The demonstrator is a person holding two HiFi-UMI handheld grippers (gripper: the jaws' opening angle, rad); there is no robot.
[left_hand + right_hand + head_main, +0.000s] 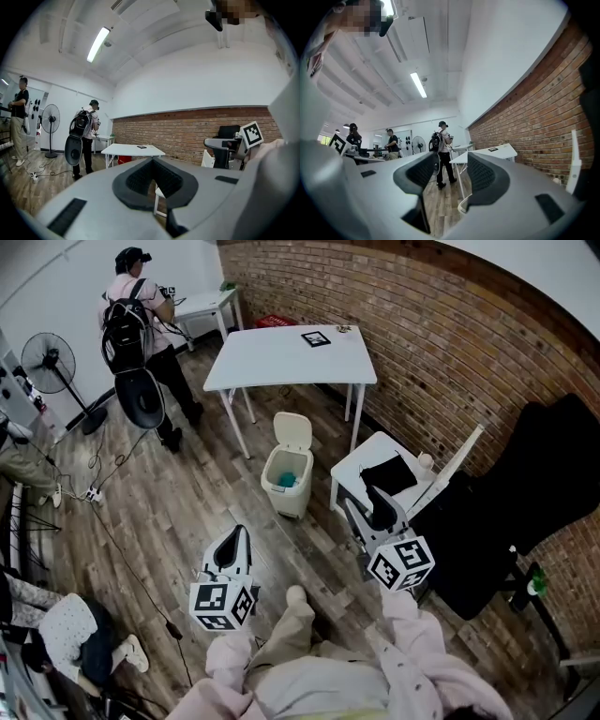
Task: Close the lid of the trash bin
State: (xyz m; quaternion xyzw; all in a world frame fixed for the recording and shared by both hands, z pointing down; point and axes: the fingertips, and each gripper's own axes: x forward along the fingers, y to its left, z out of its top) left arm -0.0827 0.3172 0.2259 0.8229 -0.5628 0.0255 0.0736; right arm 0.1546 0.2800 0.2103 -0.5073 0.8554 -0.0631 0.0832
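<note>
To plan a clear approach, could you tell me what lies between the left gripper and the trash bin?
Only bare wooden floor lies between the left gripper and the trash bin, its lid raised; the head view shows this.

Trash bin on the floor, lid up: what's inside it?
A teal thing lies inside the trash bin, whose lid stands open. Too small to identify; anything beneath it is covered.

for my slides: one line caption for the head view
Left hand-held gripper shut, right hand-held gripper open, both facing a trash bin with its lid up.
</note>
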